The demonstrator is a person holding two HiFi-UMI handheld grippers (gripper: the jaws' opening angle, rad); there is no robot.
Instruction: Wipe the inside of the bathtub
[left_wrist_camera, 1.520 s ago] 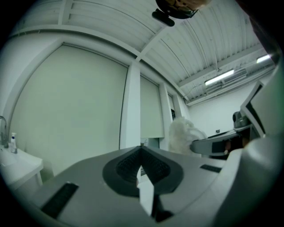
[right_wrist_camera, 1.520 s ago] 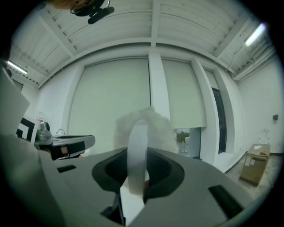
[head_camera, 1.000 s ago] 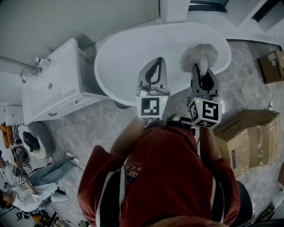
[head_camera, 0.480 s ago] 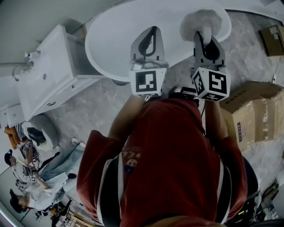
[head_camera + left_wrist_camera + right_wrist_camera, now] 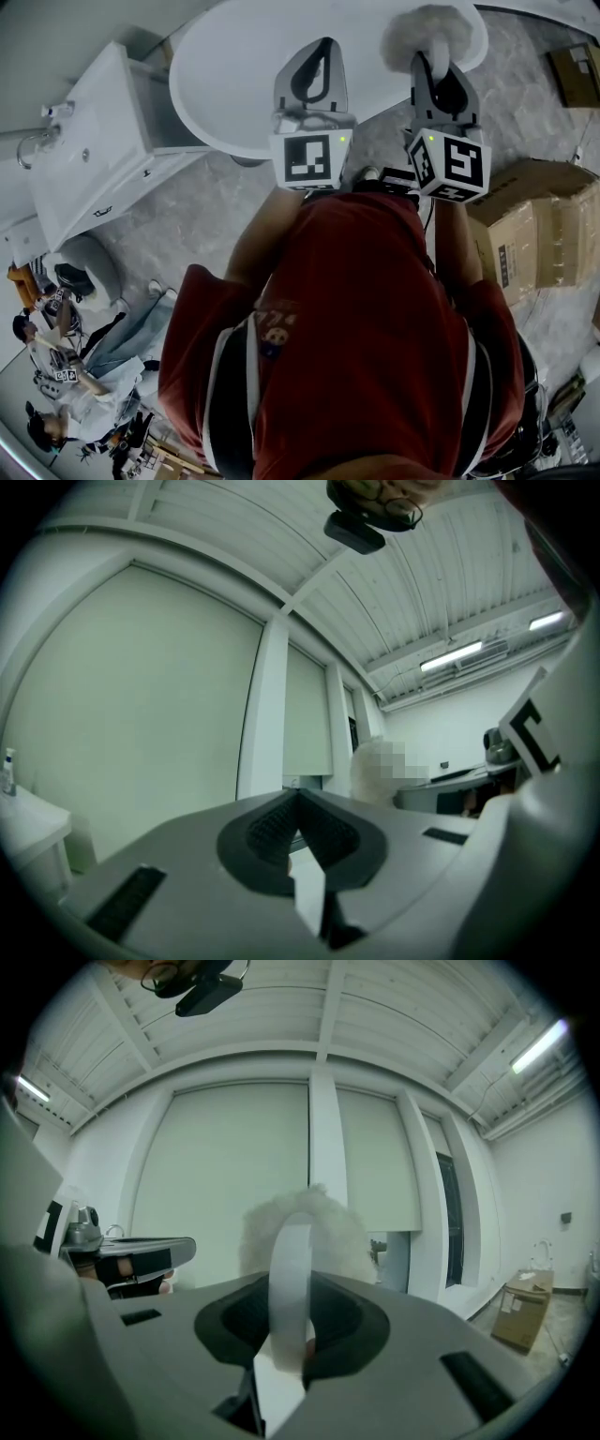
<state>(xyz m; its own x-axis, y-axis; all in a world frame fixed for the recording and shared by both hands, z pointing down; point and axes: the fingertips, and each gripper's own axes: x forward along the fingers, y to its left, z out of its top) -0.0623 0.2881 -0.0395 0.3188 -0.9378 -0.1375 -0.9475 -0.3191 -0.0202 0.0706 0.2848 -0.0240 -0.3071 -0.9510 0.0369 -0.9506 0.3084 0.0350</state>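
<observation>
My R gripper (image 5: 429,64) has its jaws clamped on the fluffy duster (image 5: 424,30) handle, w/ the head over the bathtub (image 5: 225,84) rim, ready for wiping. L gripper (image 5: 322,47) jaws are pressed together on nothing, just spare.

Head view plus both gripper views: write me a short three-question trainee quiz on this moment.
1. True or false: the left gripper is shut on nothing.
2. What does the right gripper clamp? A) a sponge B) the white handle of a fluffy duster C) a spray bottle
3. Fill in: in the head view, the fluffy duster overlaps one end of the white ____.
Key: 1 true; 2 B; 3 bathtub.
</observation>
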